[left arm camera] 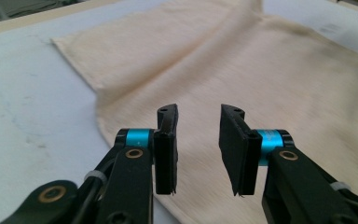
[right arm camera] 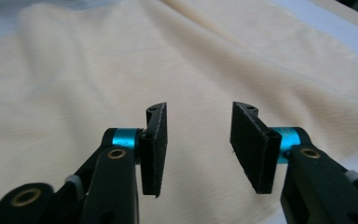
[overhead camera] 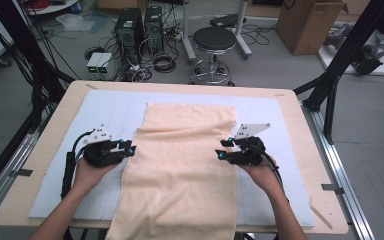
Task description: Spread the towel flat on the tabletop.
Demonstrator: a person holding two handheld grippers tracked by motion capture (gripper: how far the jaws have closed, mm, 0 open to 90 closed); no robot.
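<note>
- A peach-coloured towel (overhead camera: 180, 165) of soft, napped cloth lies lengthwise down the centre of the high view, on a pale blue-grey mat (overhead camera: 105, 112) that covers a light wooden table (overhead camera: 45, 145) with rounded corners.
- The towel's upper part is doubled over, with a raised fold line running across it at centre frame; its lower end drapes over the table's near edge at the bottom.
- The left gripper (overhead camera: 130, 149), held in a hand at centre left, stands at the towel's left edge; in the left gripper view (left arm camera: 198, 149) its flat black pads are parted, empty, above the cloth's border.
- The right gripper (overhead camera: 220, 149), at centre right, stands at the towel's right edge; in the right gripper view (right arm camera: 198, 149) its jaws are likewise apart, gripping nothing, with cloth beneath.
- Bare mat flanks the towel on both sides and above it.
- Beyond the table, at upper frame, a round black stool (overhead camera: 214, 39) stands on the grey floor.
</note>
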